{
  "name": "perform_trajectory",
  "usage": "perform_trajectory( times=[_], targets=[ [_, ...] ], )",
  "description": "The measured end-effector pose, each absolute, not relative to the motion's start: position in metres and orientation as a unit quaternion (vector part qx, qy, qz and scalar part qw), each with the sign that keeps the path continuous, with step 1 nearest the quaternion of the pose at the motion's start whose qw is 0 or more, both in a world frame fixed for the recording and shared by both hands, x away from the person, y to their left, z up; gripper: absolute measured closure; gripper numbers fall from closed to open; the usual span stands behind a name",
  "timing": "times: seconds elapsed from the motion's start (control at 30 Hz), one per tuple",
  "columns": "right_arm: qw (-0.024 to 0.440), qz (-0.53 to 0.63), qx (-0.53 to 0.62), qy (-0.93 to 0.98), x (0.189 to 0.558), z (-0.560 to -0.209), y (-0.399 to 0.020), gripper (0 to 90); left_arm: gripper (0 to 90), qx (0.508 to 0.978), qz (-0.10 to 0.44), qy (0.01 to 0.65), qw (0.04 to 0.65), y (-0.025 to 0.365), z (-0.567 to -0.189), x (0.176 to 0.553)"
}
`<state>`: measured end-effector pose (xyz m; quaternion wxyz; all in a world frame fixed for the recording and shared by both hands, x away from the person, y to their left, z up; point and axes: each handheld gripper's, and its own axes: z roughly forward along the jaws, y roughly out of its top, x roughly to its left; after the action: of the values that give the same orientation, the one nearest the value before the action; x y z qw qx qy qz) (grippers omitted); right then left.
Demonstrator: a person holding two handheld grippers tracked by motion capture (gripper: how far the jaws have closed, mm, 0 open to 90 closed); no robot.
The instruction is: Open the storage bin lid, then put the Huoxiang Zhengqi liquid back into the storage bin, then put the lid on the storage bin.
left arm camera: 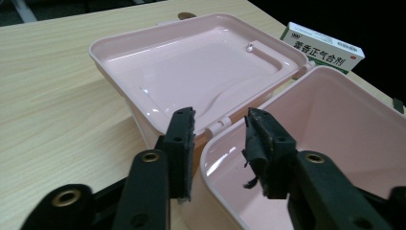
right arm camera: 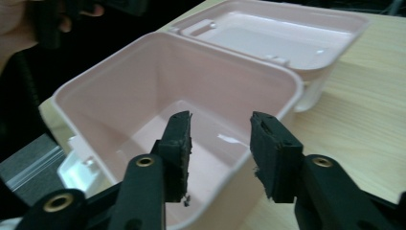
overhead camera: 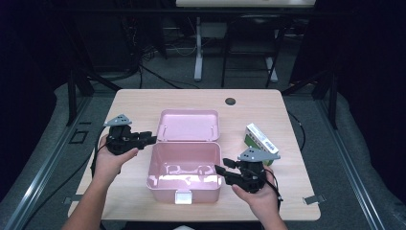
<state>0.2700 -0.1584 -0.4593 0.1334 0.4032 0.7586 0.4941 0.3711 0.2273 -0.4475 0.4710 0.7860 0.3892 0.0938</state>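
A pink plastic box (overhead camera: 185,167) stands open in the middle of the table, its lid (overhead camera: 188,125) laid flat behind it. The box is empty inside (right arm camera: 158,124). A white and green medicine carton (overhead camera: 260,139) lies to the right of the box, also seen beyond the lid (left arm camera: 321,47). My left gripper (overhead camera: 152,139) is open at the box's left rear corner, its jaws either side of the hinge area (left arm camera: 219,125). My right gripper (overhead camera: 219,171) is open at the box's right wall, pointing into it (right arm camera: 219,139).
The wooden table (overhead camera: 139,103) has a dark round grommet (overhead camera: 230,101) near its far edge. Bare wood lies left of the box and along the far side. Chair and desk legs stand on the floor beyond the table.
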Motion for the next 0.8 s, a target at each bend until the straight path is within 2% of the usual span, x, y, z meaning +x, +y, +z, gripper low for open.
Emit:
perform_trajectory(
  times=[0.3, 0.53, 0.8],
  targets=[
    [0.166, 0.496, 0.429, 0.737, 0.280, -0.459, -0.187, 54.4, 52.6, 0.786, 0.096, 0.401, 0.462, 0.237, -0.447, 0.371],
    [0.164, 0.480, 0.440, 0.741, 0.286, -0.466, -0.193, 53.1, 51.8, 0.781, 0.107, 0.393, 0.473, 0.241, -0.437, 0.364],
    [0.190, 0.474, 0.444, 0.736, 0.294, -0.462, -0.211, 47.5, 51.9, 0.776, 0.123, 0.399, 0.473, 0.250, -0.429, 0.361]
  ],
)
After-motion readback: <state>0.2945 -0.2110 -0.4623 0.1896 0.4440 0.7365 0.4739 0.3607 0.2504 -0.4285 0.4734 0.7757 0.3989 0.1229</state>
